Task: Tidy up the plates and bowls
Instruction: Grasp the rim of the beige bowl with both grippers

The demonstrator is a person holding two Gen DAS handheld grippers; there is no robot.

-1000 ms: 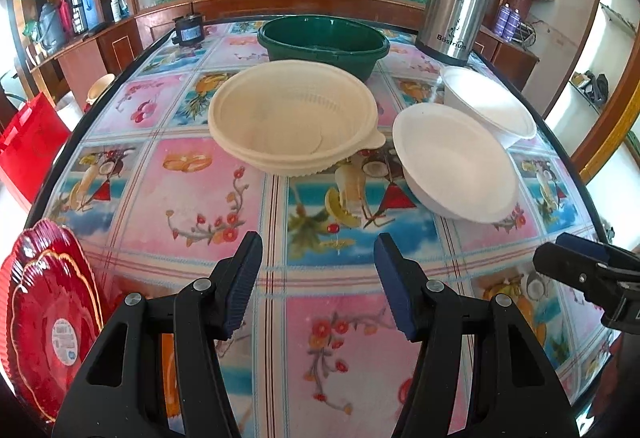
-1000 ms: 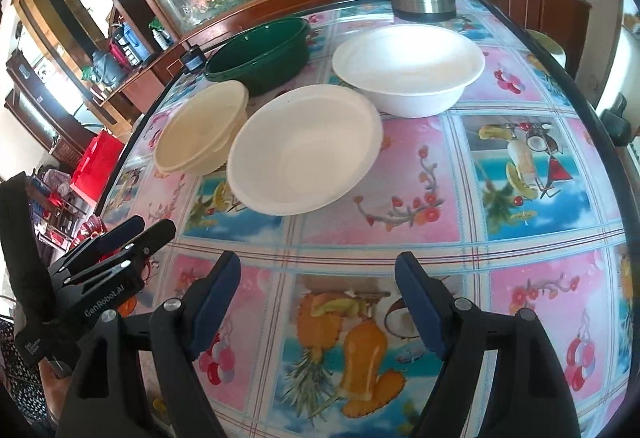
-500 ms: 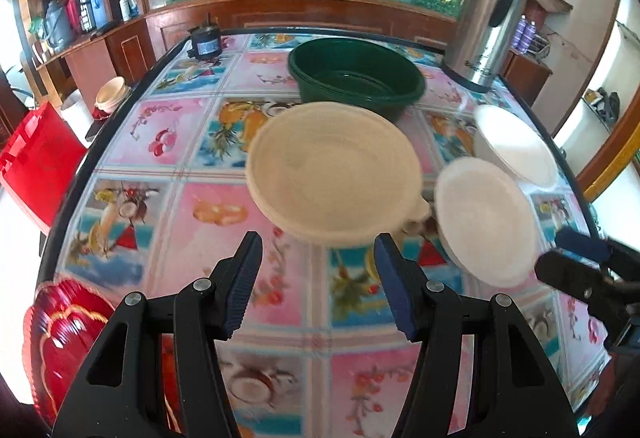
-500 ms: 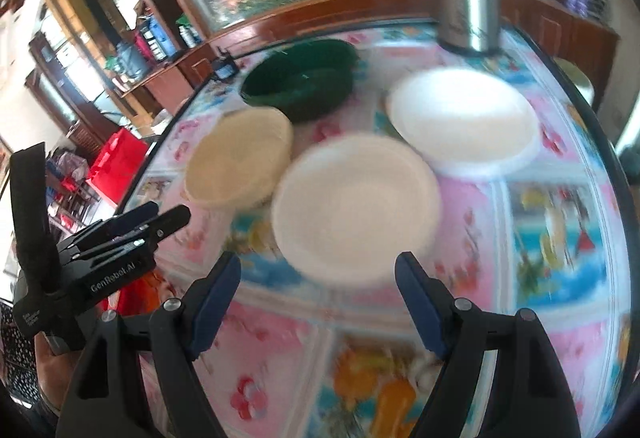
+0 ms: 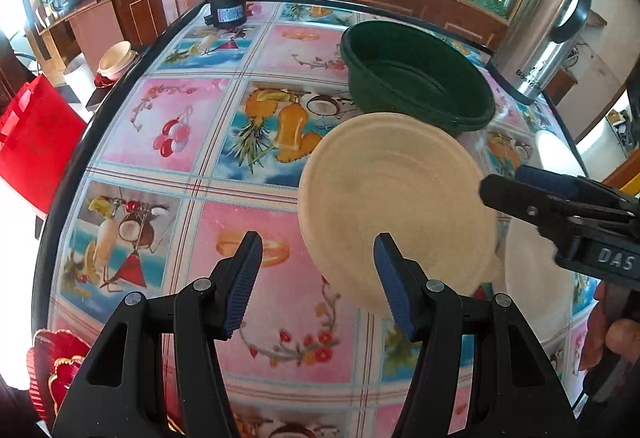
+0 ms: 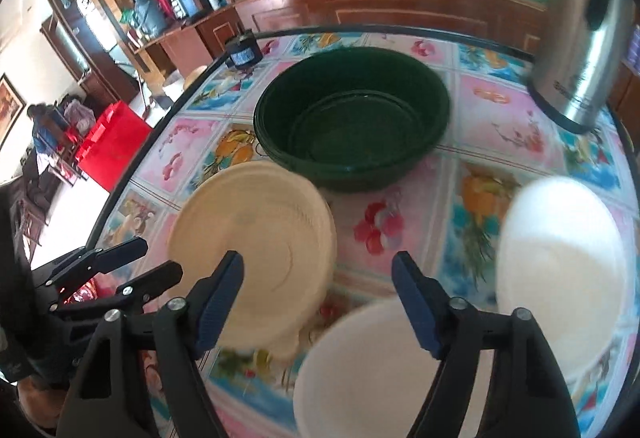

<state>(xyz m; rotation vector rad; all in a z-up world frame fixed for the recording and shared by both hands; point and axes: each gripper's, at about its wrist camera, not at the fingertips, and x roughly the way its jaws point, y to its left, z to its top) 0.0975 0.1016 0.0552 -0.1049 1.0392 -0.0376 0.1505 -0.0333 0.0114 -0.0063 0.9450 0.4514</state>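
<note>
my left claw [image 5: 318, 284] hangs over the fruit-print table [image 5: 180, 125] with its jaws apart and nothing between them. my right claw [image 6: 318, 298] is narrowing, also with nothing in it. the cream bowl [image 5: 394, 211] sits just ahead, nearly touching the green basin [image 6: 354, 121]; two white bowls [image 6: 560, 278] lie to the right near the steel flask [image 5: 544, 33].

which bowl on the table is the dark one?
The green bowl, standing at the far side of the table beside the steel flask. The cream bowl and the two white bowls nearer the camera are all pale.
</note>
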